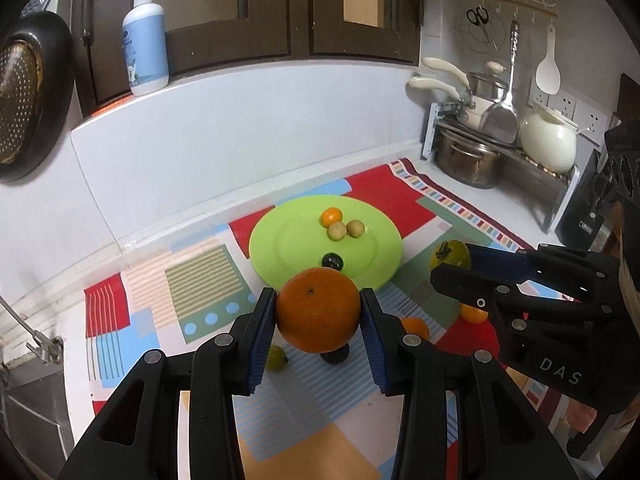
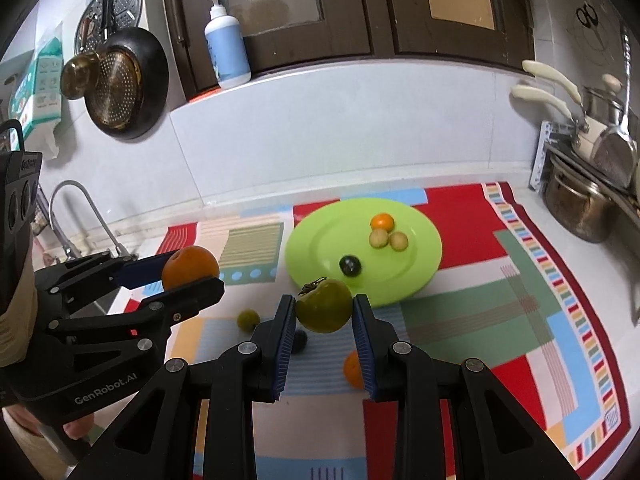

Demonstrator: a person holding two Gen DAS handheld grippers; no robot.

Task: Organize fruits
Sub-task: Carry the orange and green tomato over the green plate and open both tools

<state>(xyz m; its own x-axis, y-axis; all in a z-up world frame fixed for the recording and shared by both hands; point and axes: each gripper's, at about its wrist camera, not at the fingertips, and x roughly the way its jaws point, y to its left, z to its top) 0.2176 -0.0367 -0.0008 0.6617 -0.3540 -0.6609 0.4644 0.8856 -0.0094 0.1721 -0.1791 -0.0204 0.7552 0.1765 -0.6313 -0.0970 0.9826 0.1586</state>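
My left gripper is shut on a large orange and holds it above the mat, just in front of the green plate. My right gripper is shut on a green tomato with a dried stem, also held above the mat near the plate's front rim. On the plate lie a small orange, two yellowish round fruits and a dark fruit. Loose on the mat are a small green fruit, a dark fruit and a small orange.
A patterned mat covers the counter. Pots on a rack stand at the right. A faucet and sink are at the left. A soap bottle stands on the ledge and pans hang on the wall.
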